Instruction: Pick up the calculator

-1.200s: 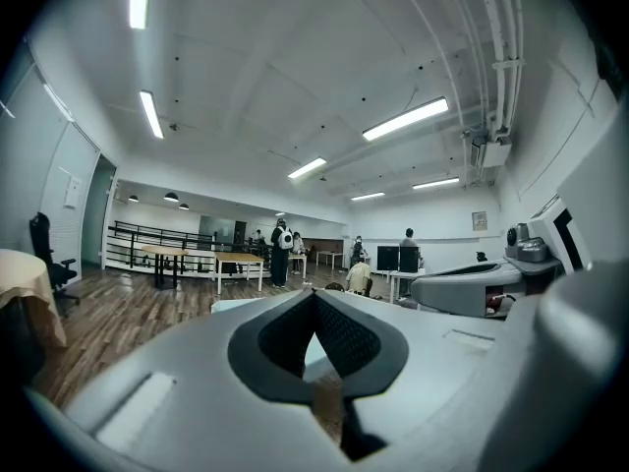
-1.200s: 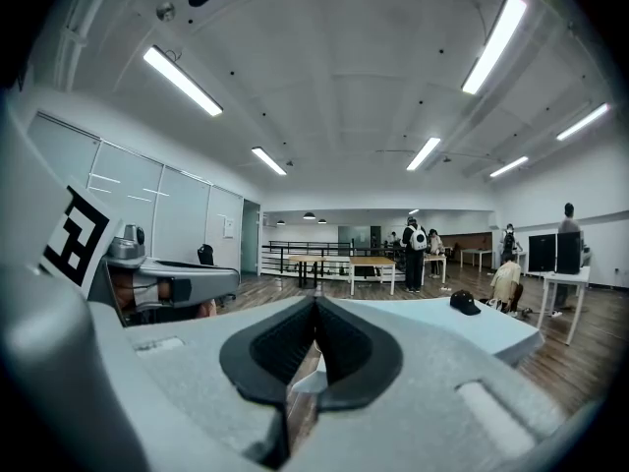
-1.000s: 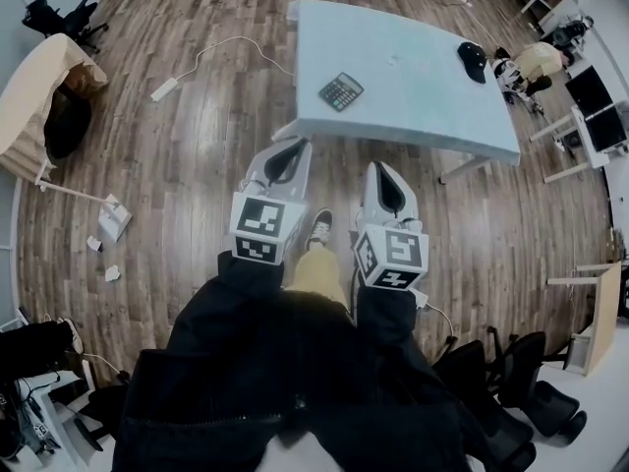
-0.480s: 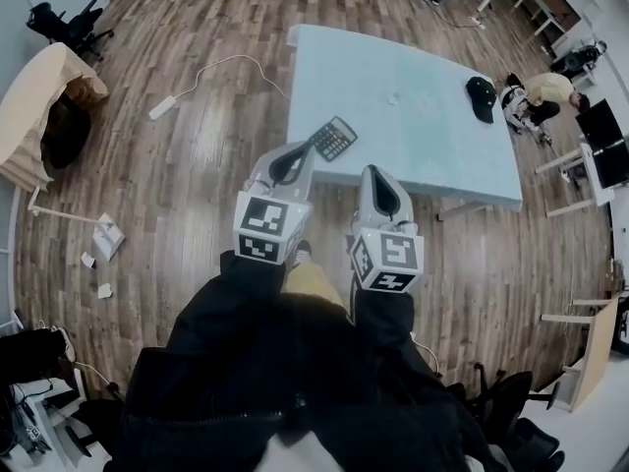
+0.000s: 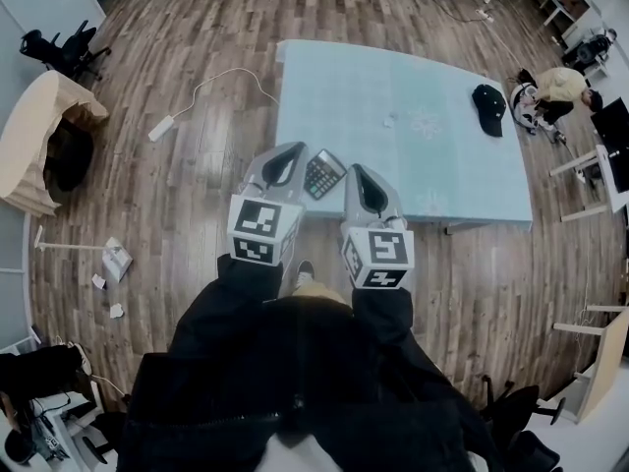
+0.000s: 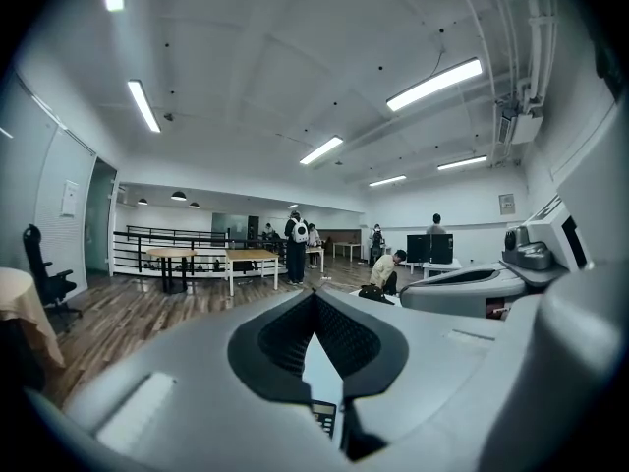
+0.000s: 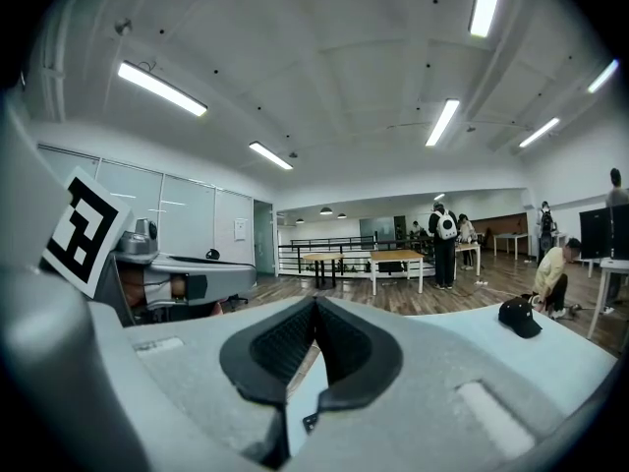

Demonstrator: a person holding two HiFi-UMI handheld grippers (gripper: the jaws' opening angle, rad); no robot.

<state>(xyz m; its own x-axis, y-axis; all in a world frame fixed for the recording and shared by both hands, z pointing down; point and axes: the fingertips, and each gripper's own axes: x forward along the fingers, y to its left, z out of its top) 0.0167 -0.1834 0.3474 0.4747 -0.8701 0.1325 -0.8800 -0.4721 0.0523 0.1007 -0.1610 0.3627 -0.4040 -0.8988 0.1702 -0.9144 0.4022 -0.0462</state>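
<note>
The dark calculator [image 5: 322,173] lies on the pale blue table [image 5: 393,96], near its front left edge. In the head view it shows between my two grey grippers, which both reach over that edge. My left gripper [image 5: 295,148] is shut and holds nothing; in the left gripper view its tips [image 6: 314,295] meet, and a corner of the calculator [image 6: 322,418] shows through the gap below them. My right gripper [image 5: 356,169] is also shut and holds nothing, and its tips [image 7: 315,301] meet over the table edge. Neither gripper touches the calculator.
A black cap [image 5: 488,106] lies on the table's far right. A person [image 5: 560,87] crouches beyond that end. On the wooden floor to the left are a power strip with a cable [image 5: 162,126], paper scraps [image 5: 116,260], a draped beige object [image 5: 44,136] and a black chair [image 5: 64,47].
I have walked up to the table. Both grippers moved forward together, from over the floor to over the table's front edge, and the calculator now sits between them. Both stayed shut.
</note>
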